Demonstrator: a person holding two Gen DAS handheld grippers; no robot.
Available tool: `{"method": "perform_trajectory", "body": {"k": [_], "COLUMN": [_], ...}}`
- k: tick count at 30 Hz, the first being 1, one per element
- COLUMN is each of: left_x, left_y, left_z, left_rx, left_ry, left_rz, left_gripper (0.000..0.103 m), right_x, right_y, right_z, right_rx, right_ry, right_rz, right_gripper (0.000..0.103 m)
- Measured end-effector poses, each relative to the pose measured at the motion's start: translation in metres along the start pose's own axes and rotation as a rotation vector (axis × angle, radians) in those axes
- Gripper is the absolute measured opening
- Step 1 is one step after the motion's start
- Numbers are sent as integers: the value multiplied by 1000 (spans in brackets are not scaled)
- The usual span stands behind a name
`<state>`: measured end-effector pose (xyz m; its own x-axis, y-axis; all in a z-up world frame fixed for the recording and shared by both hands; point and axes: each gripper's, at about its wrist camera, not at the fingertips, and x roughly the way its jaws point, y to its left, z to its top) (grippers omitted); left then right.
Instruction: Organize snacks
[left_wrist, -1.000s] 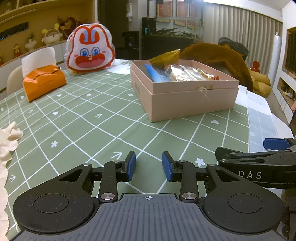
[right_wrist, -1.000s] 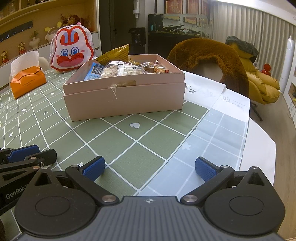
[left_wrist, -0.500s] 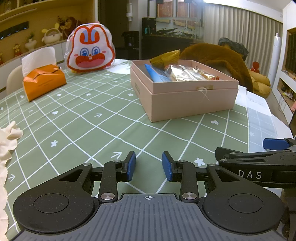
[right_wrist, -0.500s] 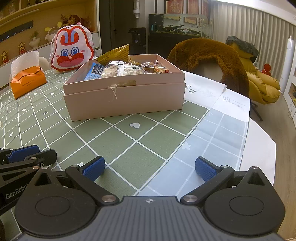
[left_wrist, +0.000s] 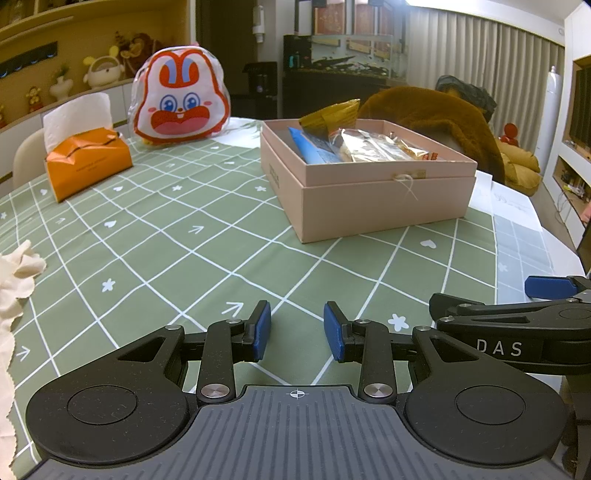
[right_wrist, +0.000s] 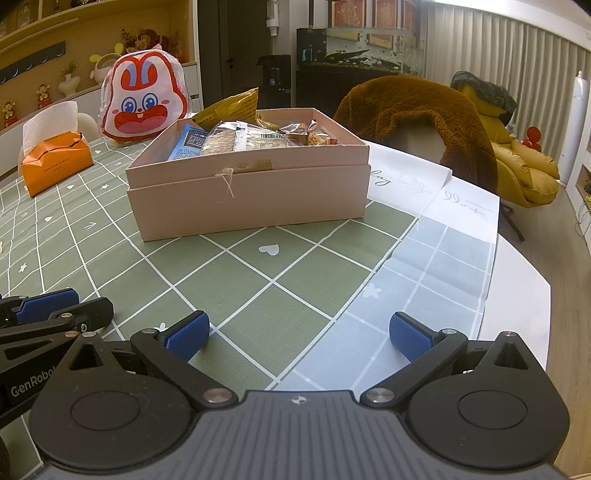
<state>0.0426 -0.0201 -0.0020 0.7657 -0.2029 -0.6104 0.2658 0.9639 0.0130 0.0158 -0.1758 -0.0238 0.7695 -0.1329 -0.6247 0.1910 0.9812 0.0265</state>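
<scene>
Open tablecloth (left_wrist: 207, 258) is left free near and left; passage far right is blocked by the pink box (left_wrist: 369, 199), far left by the tissue pack (left_wrist: 86, 162).

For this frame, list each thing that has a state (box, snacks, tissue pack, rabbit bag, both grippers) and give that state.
Pink box: open, no lid on, upright on the tablecloth.
Snack packets: inside the box, piled to the rim.
Yellow packet: sticking up above the box's far edge.
Orange tissue pack: opened, one tissue pulled up.
Rabbit bag: standing upright.
Left gripper: fingers partly open, empty.
Right gripper: fingers wide open, empty.
</scene>
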Motion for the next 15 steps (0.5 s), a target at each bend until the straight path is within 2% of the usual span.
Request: {"method": "perform_trajectory", "body": {"k": [15], "left_x": [0], "left_y": [1], "left_z": [0], "left_rx": [-3], "left_ry": [0], "left_rz": [-3], "left_gripper": [37], "right_x": [0], "right_y": [0], "right_z": [0], "right_rx": [0], "right_ry": [0], "right_rz": [0], "right_gripper": [103]}}
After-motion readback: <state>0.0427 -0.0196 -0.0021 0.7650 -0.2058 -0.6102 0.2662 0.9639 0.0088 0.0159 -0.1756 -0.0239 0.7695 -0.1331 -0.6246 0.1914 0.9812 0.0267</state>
